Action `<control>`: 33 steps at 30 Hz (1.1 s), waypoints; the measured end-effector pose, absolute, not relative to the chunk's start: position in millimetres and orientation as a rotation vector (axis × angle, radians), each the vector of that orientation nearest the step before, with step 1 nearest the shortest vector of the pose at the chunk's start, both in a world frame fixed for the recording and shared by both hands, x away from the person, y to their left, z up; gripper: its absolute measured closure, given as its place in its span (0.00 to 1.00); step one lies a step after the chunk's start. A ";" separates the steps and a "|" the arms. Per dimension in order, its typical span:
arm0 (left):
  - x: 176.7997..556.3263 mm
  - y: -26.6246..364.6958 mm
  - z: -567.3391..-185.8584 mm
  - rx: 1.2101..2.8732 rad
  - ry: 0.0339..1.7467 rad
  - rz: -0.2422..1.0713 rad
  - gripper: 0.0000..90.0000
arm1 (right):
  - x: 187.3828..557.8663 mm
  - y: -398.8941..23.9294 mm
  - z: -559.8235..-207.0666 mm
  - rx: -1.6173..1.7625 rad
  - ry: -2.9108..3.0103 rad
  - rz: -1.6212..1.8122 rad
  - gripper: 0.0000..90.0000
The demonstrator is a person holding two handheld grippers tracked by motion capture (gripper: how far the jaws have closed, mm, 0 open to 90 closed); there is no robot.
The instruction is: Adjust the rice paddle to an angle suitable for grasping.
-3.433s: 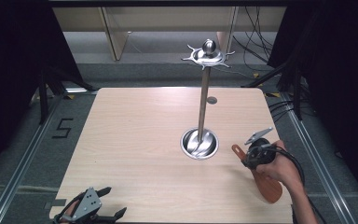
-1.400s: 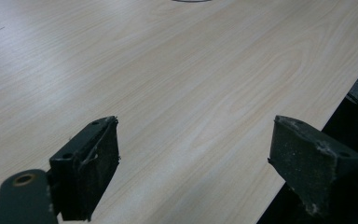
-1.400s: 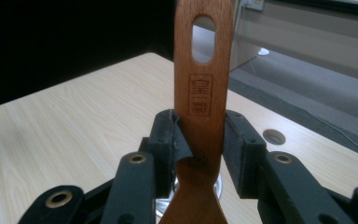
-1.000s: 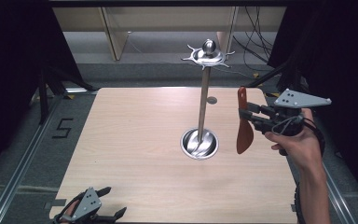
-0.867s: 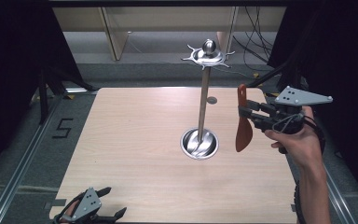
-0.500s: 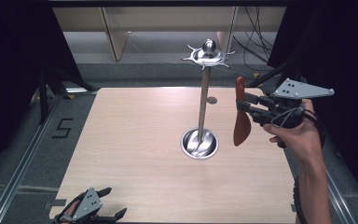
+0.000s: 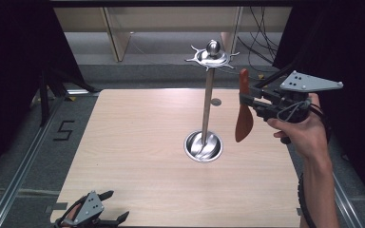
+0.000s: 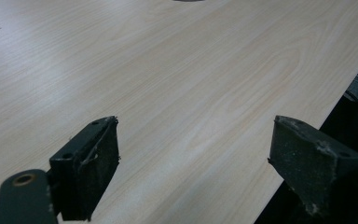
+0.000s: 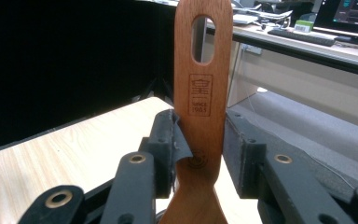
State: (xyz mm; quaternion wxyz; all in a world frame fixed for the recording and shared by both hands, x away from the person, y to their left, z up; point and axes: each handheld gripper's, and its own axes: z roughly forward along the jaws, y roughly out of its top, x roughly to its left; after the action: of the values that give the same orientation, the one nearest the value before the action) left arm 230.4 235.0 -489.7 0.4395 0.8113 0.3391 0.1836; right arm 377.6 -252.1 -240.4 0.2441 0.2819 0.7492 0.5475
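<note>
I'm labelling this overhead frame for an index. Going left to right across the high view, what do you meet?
Left gripper at the table's near-left edge → metal hook stand rising from its round base → wooden spatula held upright, hole end up → right gripper clamped on it → the hand holding that gripper.

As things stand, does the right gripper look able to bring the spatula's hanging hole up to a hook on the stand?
Probably yes. The right gripper holds the wooden spatula upright, hole end up, beside the stand's hook ring, with open air between; the hooks sit slightly higher.
</note>
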 end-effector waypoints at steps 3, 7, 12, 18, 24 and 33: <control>231.9 236.3 -488.6 2.030 0.808 0.470 0.17 | 379.0 -251.0 -240.0 0.769 2.048 1.492 0.75; 231.2 236.0 -488.8 2.028 0.815 0.471 0.17 | 382.5 -249.0 -238.1 0.789 2.032 1.524 0.75; 230.2 235.3 -489.5 2.011 0.841 0.450 0.17 | 386.9 -246.1 -234.4 0.773 2.041 1.522 0.75; 231.6 236.6 -488.3 2.034 0.806 0.472 0.17 | 391.1 -240.8 -231.0 0.781 2.054 1.517 0.75; 231.6 236.1 -488.6 2.027 0.813 0.464 0.17 | 397.3 -235.8 -230.4 0.790 2.069 1.501 0.75; 230.4 235.6 -488.9 2.011 0.837 0.451 0.17 | 404.7 -228.3 -233.5 0.797 2.074 1.514 0.75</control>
State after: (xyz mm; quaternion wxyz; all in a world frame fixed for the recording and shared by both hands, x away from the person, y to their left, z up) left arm 230.4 235.6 -488.9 0.4429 0.8105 0.3375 0.1817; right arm 404.7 -228.3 -233.5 0.2248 0.2888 0.7517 0.5487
